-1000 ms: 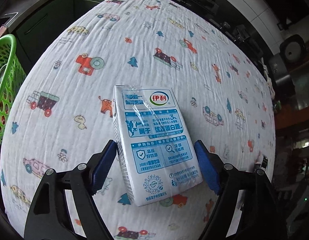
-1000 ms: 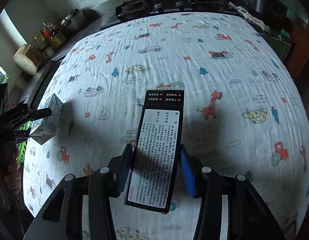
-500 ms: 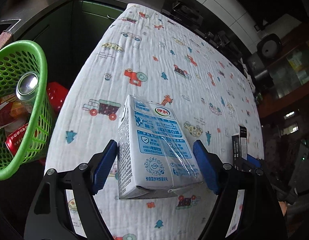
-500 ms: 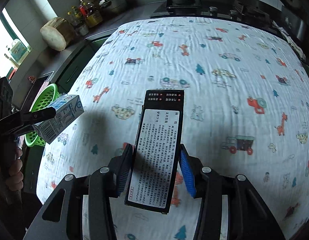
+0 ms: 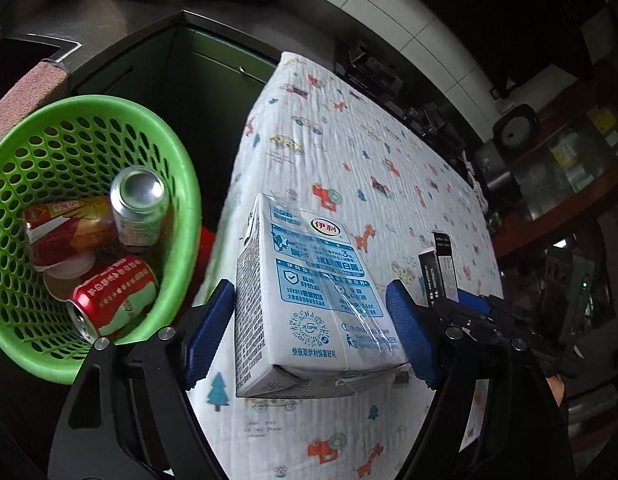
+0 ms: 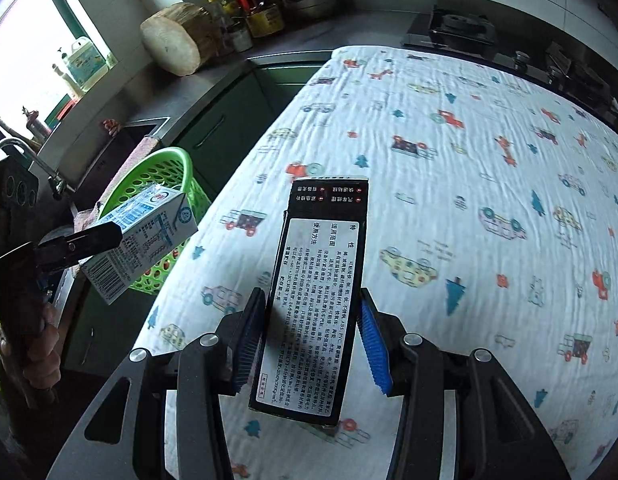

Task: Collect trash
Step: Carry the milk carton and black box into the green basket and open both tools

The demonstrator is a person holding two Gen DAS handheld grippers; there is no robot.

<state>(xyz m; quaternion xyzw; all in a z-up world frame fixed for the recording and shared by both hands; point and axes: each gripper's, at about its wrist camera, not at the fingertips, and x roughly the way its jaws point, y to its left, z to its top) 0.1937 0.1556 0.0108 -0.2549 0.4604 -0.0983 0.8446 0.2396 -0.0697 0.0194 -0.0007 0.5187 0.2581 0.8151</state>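
My left gripper [image 5: 311, 332] is shut on a white and blue milk carton [image 5: 309, 300], held in the air over the table's left edge. Just left of it stands a green basket [image 5: 89, 120] holding cans and a crushed cup. My right gripper [image 6: 309, 340] is shut on a long black box [image 6: 321, 292] with a white label, held above the patterned tablecloth [image 6: 469, 200]. The right wrist view also shows the milk carton [image 6: 149, 236] in front of the green basket [image 6: 165, 172], with a hand [image 6: 37, 348] on the left tool. The left wrist view shows the black box [image 5: 441, 272] at right.
A dark counter [image 6: 189, 92] with a wooden block [image 6: 177, 40], bottles and a pot runs behind the table. A sink and tap [image 6: 25, 152] lie at the left. A stove [image 6: 449, 28] sits at the far end. Something red [image 5: 207, 248] stands between basket and table.
Both grippers have swung left across the table with their loads. The green basket has come fully into the left wrist view, and now shows in the right wrist view behind the carton.
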